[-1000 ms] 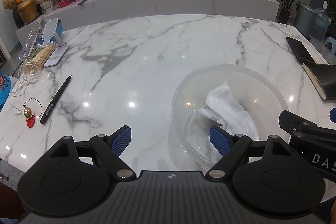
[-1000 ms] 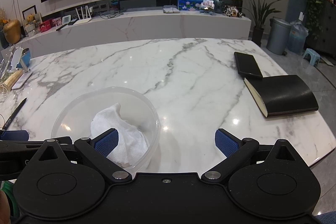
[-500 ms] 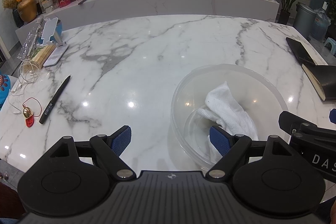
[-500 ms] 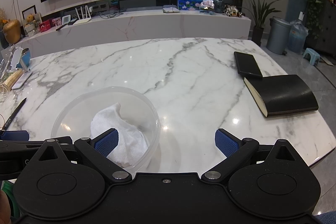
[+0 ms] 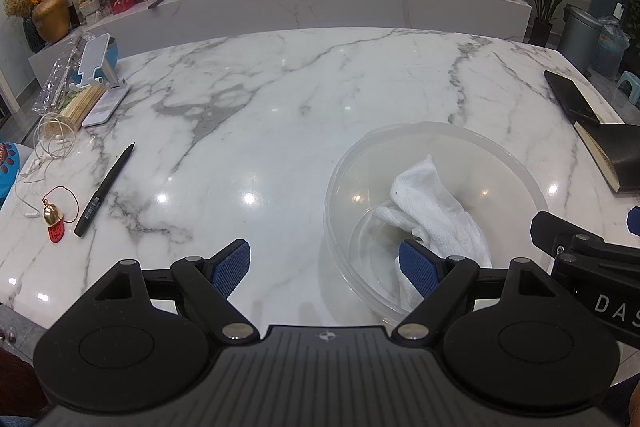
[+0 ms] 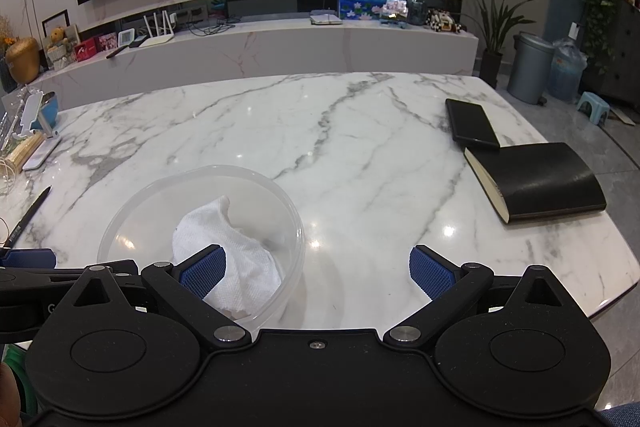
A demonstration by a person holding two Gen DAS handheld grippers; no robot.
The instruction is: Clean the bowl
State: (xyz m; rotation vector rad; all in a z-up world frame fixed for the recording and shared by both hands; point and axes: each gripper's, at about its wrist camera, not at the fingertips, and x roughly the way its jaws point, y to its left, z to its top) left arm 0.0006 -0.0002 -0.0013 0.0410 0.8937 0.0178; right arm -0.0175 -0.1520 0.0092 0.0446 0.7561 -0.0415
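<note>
A clear plastic bowl (image 5: 436, 135) stands on the marble table near its front edge, with a crumpled white cloth (image 5: 436, 211) lying inside. It also shows in the right wrist view (image 6: 132, 203) with the cloth (image 6: 240, 267). My left gripper (image 5: 326, 267) is open and empty, its right finger in front of the bowl's near left rim. My right gripper (image 6: 318, 269) is open and empty, its left finger in front of the bowl's near right side. The bowl sits between the two grippers.
A black pen (image 5: 105, 189), a red-corded gold charm (image 5: 53, 217), earphones and a phone stand (image 5: 100, 63) lie at the left. A black phone (image 6: 472, 123) and a black notebook (image 6: 540, 181) lie at the right. The marble table (image 5: 280, 99) has its front edge just below the grippers.
</note>
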